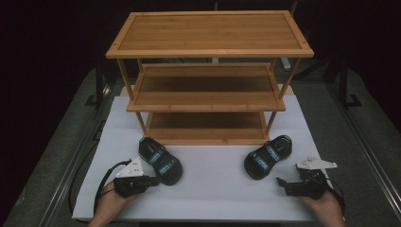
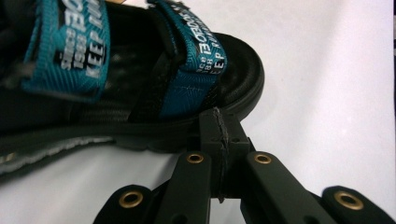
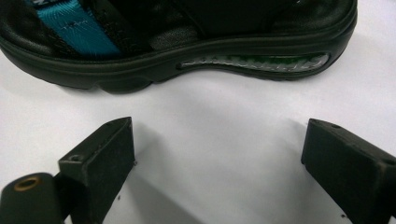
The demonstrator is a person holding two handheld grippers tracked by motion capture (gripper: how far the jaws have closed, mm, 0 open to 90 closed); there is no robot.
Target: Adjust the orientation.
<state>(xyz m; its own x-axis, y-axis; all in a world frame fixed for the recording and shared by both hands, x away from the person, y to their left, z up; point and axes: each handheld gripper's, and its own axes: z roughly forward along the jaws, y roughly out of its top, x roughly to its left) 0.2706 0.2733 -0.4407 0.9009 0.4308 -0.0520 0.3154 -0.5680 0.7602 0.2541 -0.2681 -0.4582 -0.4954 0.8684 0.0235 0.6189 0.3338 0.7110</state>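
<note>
Left gripper [image 2: 219,126], fingers pressed together, noses against the left sandal [image 1: 161,160] sole to nudge it; right gripper [image 3: 217,154], fingers apart, faces the right sandal [image 3: 187,51] for grasping.

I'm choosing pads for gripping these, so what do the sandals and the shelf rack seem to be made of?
Sandals: teal straps look like woven webbing, with visible weave and printed lettering; the matte black sole looks like rubber or foam, with a clear greenish insert. Shelf rack: apparently bamboo or light wood, smooth with streaky grain.
</note>
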